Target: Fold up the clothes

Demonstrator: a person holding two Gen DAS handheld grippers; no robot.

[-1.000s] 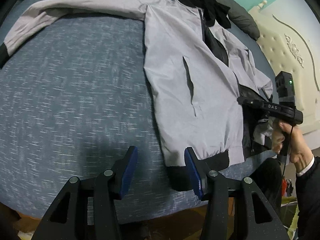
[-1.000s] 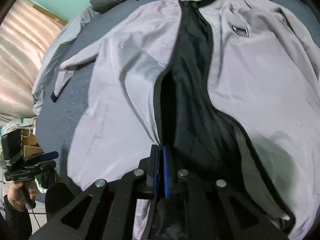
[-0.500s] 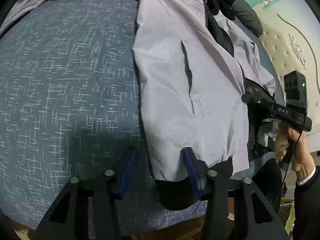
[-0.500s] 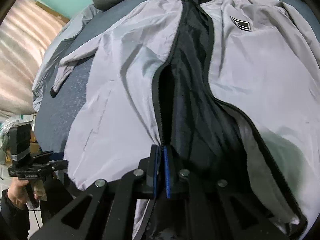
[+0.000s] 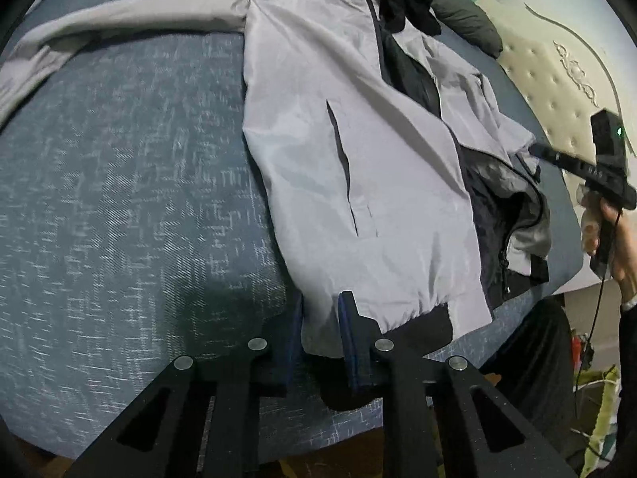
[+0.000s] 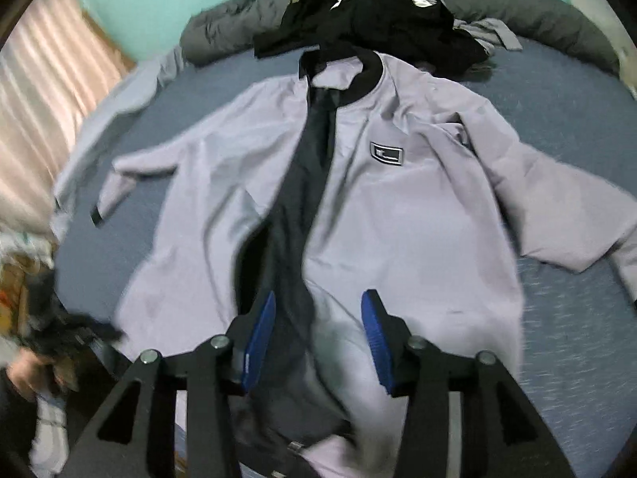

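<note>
A light grey zip jacket (image 5: 358,151) with black collar, cuffs and hem lies face up and unzipped on the blue bed (image 5: 119,199). My left gripper (image 5: 320,336) is closed on the jacket's bottom left hem corner. In the right wrist view the jacket (image 6: 398,219) spreads out ahead, sleeves out to both sides, dark lining showing down the middle. My right gripper (image 6: 316,338) is open and empty above the lower front opening. It also shows in the left wrist view (image 5: 585,171), held at the right of the bed.
A heap of black and white clothes (image 6: 370,12) lies beyond the collar. Dark grey pillows (image 6: 537,12) line the head of the bed. A cream tufted headboard (image 5: 557,67) stands at the right. The bed's near edge (image 5: 199,438) is just below my left gripper.
My left gripper has slid onto the hem corner and closed on it. My right gripper has let go of the zipper edge, opened and pulled back and up.
</note>
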